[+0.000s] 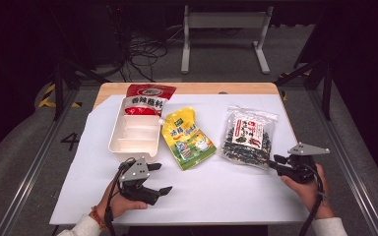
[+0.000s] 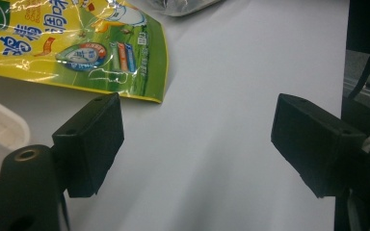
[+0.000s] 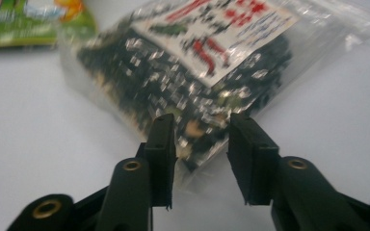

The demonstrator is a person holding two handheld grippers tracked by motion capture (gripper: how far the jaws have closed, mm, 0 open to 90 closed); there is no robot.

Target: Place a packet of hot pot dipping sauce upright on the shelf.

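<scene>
Here, my left gripper (image 1: 163, 178) gapes empty on white sheet (image 1: 226, 191); right gripper (image 1: 274, 161), part-open, straddles seaweed bag (image 1: 248, 136) corner unpinched.

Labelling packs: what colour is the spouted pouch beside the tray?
Yellow with green edges and base, the pouch shows best in the high view.

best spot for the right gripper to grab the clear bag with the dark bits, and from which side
Take the clear bag by its near corner, the flat film edge that points toward the right gripper, and come in low from the person's side. The bag lies flat on the white sheet, bulky in the middle and thin at its rim. The jaws stand partly open astride that corner, so they would probably only need to close.
</scene>
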